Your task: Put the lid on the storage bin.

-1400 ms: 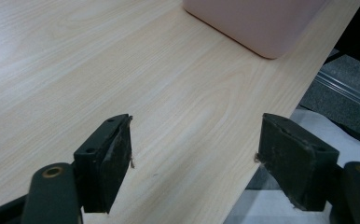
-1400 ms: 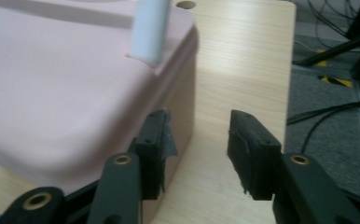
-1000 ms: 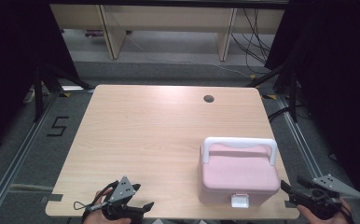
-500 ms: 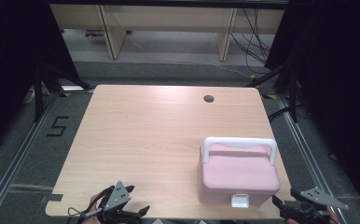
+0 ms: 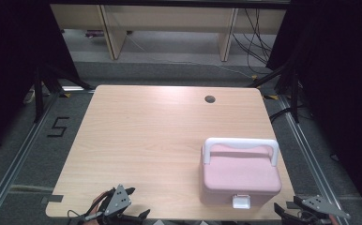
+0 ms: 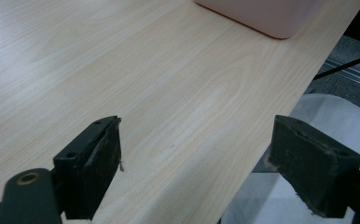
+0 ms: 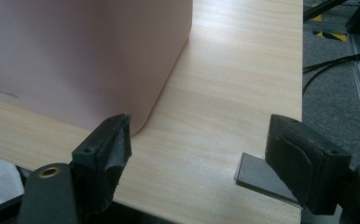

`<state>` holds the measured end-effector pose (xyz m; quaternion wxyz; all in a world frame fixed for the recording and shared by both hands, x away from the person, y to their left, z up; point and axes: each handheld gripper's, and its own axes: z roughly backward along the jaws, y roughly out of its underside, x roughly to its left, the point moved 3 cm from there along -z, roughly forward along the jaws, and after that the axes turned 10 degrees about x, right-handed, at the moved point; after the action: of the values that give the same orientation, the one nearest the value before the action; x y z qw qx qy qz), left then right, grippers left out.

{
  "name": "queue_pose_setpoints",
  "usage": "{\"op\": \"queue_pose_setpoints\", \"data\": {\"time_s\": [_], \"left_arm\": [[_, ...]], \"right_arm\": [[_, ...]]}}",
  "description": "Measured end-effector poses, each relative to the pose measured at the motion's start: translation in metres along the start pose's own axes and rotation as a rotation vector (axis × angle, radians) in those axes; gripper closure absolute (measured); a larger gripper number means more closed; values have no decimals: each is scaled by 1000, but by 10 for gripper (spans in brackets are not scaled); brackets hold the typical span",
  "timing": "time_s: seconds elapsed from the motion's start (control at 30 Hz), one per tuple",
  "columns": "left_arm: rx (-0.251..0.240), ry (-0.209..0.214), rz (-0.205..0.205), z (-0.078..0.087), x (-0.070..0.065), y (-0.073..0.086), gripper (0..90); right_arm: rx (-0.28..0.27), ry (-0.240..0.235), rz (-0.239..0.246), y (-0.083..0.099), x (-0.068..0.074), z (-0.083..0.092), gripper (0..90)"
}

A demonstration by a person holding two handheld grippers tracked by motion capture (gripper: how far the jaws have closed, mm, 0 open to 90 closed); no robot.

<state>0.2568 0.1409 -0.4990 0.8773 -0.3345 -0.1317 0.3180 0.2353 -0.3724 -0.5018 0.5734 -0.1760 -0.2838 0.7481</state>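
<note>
Both grippers are cut off by the bottom edge of the high view. The left gripper (image 5: 131, 206) sits at lower left, its jaws spread with nothing between, having just been opening. The wooden tabletop (image 5: 160, 136) stands over grey floor. The pink box (image 5: 239, 174) rests at lower right. The right gripper (image 5: 295, 214), lower than a second ago, has also just been opening, empty beside the box.

Left tool (image 5: 133, 204) and right tool (image 5: 289, 212), jaws just opened wide.
</note>
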Motion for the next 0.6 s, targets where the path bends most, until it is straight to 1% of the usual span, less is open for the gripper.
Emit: {"op": "queue_pose_setpoints", "data": {"time_s": [0.03, 0.07, 0.1, 0.13, 0.17, 0.2, 0.23, 0.27, 0.3, 0.33, 0.4, 0.6], "left_arm": [[0, 1, 4, 0, 0, 0, 161], [-4, 5, 10, -1, -1, 0, 161], [11, 6, 4, 0, 0, 1, 161], [8, 5, 7, -1, -1, 1, 160], [12, 4, 0, -1, -1, 1, 160], [12, 4, 0, -1, -1, 1, 161], [20, 13, -4, -2, -1, 1, 161], [14, -1, 1, -3, -1, 1, 161], [21, 1, 1, -3, -1, 1, 161], [15, 7, 9, -4, -2, 1, 161], [12, 9, 7, -4, -2, 1, 161], [15, 13, 5, -4, -2, 1, 161]], "right_arm": [[-7, 16, 38, 0, -3, 0, 224], [-8, 20, 45, 0, -3, 0, 221], [-7, 21, 49, 1, -3, 0, 216], [-5, 19, 47, 1, -3, -1, 213], [5, 20, 48, 2, -3, -1, 213], [16, 5, 11, 3, 0, -2, 213], [16, 5, 11, 3, 0, -2, 213], [16, 6, 18, 4, -1, -2, 212], [11, 5, 30, 4, -2, -4, 212], [15, 12, 41, 4, -3, -3, 212], [13, 20, 50, 4, -5, -4, 213], [19, 17, 50, 5, -5, -5, 212]]}}
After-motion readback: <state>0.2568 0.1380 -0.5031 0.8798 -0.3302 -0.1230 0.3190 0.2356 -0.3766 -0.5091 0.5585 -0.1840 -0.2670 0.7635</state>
